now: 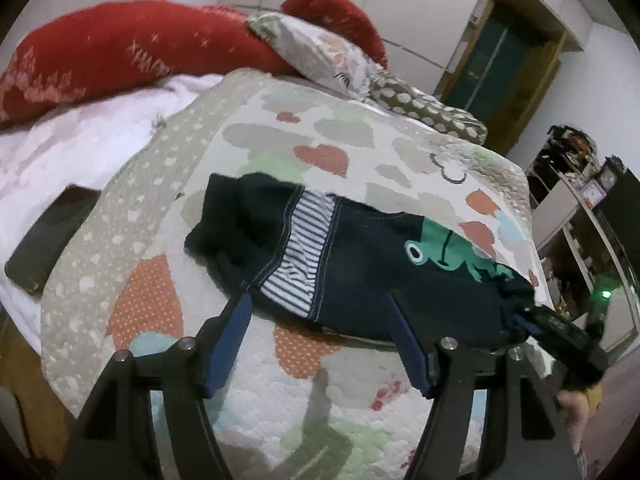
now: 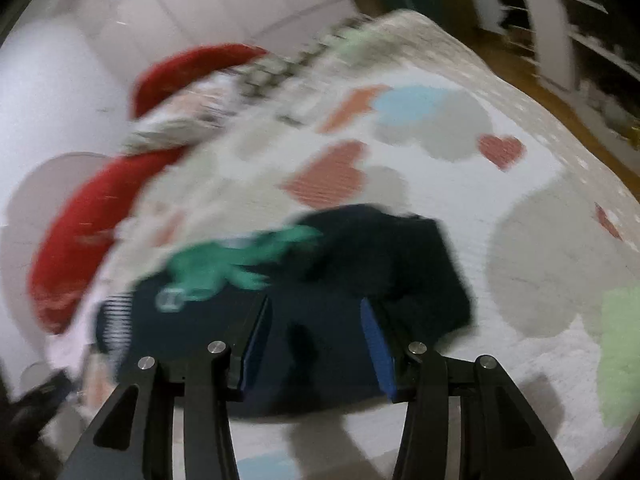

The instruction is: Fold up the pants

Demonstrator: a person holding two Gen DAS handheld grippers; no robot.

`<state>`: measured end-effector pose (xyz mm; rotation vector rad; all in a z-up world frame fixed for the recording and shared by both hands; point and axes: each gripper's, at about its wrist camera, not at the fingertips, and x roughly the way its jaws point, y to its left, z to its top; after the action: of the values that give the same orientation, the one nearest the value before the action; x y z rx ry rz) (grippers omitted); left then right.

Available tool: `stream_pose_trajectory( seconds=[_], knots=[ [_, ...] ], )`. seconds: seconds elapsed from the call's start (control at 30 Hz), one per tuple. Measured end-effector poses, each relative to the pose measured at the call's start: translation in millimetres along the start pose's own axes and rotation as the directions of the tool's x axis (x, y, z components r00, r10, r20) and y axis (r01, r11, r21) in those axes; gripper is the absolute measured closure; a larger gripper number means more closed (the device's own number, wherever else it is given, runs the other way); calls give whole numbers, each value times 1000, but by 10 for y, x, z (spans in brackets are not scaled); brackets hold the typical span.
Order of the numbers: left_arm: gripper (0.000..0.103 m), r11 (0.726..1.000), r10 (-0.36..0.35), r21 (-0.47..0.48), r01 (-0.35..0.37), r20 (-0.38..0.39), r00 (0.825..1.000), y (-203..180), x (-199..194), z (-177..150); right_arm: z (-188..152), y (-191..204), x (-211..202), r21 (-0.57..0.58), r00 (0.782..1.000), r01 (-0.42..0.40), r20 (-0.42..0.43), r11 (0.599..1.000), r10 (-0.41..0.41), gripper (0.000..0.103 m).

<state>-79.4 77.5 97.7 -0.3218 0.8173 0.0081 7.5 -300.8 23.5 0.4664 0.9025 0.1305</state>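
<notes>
Pants on quilt, phone left, red pillows behind

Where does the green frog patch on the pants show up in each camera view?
Left wrist: the frog patch is right of centre, on the far part of the dark pants.
Right wrist: the frog patch is left of centre, blurred, just beyond the left fingertip.
Shared landmark: the striped panel, left of the frog in both.
</notes>
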Motion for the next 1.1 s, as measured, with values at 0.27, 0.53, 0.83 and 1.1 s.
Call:
stream_pose_trajectory(
  seconds=[0.27,0.53,0.83,1.1],
  knots=[
    [29,998,14,67,-18,58,998,-188,-163,-39,-33,-10,-317,13,997,-14,70,1000,13,51],
    [29,994,12,110,-14,11,1000,-388,-215,-167,-203,-228,-707,114,990,-11,138,993,-5,49],
    [29,978,33,207,-25,-36,999,-767,-163,-332,-345,-434,-924,104,981,83,168,991,-100,47],
    [29,955,54,296,-30,-71,996,-1014,-43,-500,-419,-620,-890,122,981,105,152,987,-123,46]
  ],
)
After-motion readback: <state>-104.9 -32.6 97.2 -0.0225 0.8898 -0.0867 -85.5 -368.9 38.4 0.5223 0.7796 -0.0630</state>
